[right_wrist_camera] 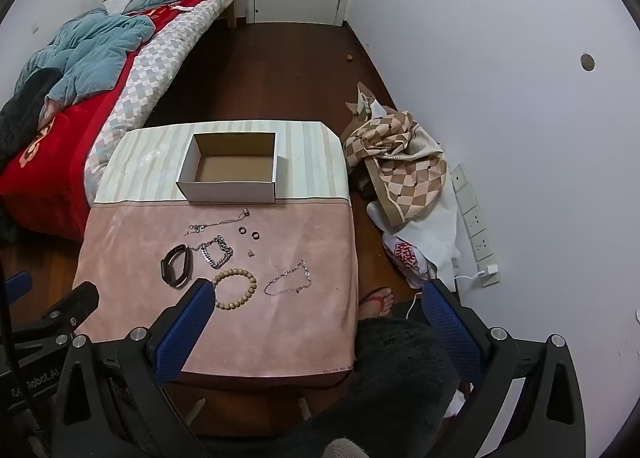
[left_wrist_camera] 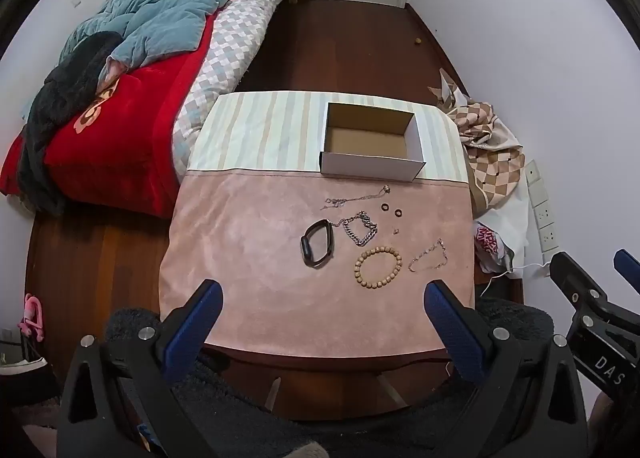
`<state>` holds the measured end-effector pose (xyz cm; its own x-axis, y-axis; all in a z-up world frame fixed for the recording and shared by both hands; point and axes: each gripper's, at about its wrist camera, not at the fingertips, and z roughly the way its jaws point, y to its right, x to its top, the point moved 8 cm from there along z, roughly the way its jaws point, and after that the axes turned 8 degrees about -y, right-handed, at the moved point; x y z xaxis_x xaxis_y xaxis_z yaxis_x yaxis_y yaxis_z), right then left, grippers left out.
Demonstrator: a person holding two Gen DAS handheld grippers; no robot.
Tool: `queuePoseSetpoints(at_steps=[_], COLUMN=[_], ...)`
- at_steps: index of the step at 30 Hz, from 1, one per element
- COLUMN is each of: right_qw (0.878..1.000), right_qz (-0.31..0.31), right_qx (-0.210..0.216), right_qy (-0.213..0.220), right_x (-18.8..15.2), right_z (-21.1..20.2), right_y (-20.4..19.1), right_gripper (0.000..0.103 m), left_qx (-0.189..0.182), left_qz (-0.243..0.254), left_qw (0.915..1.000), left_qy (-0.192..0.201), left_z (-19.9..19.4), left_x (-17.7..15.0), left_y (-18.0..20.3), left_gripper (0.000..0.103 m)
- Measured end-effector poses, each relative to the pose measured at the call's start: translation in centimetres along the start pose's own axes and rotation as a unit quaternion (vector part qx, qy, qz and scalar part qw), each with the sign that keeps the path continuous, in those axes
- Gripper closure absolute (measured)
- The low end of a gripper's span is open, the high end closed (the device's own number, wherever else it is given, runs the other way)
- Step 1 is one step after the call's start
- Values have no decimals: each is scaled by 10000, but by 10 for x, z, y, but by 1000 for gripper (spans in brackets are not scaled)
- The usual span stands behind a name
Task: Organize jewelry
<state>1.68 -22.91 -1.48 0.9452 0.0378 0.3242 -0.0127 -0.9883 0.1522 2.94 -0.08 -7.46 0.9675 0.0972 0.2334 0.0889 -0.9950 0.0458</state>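
An empty white cardboard box (left_wrist_camera: 372, 168) (right_wrist_camera: 228, 190) stands at the far side of a small table covered in pink cloth (left_wrist_camera: 256, 266) (right_wrist_camera: 312, 322). In front of it lie a thin necklace (left_wrist_camera: 352, 198) (right_wrist_camera: 216, 224), two dark rings (left_wrist_camera: 391, 209) (right_wrist_camera: 248, 232), a small earring (left_wrist_camera: 396, 231), a chunky silver chain (left_wrist_camera: 360, 228) (right_wrist_camera: 218, 252), a black band (left_wrist_camera: 317, 244) (right_wrist_camera: 176, 260), a wooden bead bracelet (left_wrist_camera: 378, 262) (right_wrist_camera: 236, 288) and a thin silver bracelet (left_wrist_camera: 430, 256) (right_wrist_camera: 288, 278). My left gripper (left_wrist_camera: 324, 322) and right gripper (right_wrist_camera: 316, 322) are open, empty, above the table's near edge.
A bed with red, blue and checked bedding (left_wrist_camera: 132, 98) (right_wrist_camera: 80, 70) stands left of the table. Checked cloth and bags (left_wrist_camera: 488, 146) (right_wrist_camera: 404, 170) lie on the floor at the right by the white wall, with a power strip (right_wrist_camera: 476, 226). A sandalled foot (right_wrist_camera: 378, 304) shows beside the table.
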Motion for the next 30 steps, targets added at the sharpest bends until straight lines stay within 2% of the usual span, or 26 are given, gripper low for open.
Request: queuePoseSetpoints(at_steps=[13,30], right_qw=[10000,10000], right_qz=[-1,55], right_qx=[-3,56], right_qy=[13,11], right_x=[-3,-6], right_z=[-4,-8], right_y=[1,6], right_gripper=[0,0], left_qx=[28,73], left_qz=[17,53], left_qw=[10000,9998], left_qy=[66,173], left_z=[-8,-15], left_x=[-1,-1], left_y=[-8,2], left_gripper=[0,0])
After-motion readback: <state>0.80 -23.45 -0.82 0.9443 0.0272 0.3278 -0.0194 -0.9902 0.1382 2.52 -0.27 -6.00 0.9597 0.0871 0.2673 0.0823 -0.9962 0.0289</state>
